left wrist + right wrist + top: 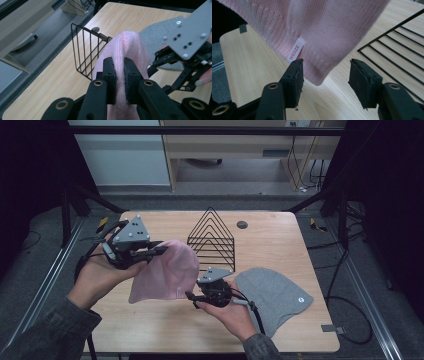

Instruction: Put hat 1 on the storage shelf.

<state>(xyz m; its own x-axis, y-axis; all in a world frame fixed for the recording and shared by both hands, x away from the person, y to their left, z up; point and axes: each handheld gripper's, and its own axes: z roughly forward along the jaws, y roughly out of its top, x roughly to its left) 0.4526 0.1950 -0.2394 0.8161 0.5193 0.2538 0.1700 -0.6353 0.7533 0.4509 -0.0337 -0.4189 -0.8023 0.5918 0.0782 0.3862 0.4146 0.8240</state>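
Pink hat [165, 270] hung above the table [150, 330], just left of the wire rack [212, 237]. Left gripper [120, 72] was clamped on a fold near its crown, raised and tilted toward the rack. Right gripper [325, 75], held low, stood with jaws apart around the hem corner beside the label [295, 50]. Step judged: securing a second hold. Next move calls for closing on that corner. Grey hat [272, 295] lay flat, untouched.

The high view looks forward and down over the whole table [165, 330]. Both gripper views sit close above it, sharing the pink hat [130, 45] and the wire rack [392, 40].
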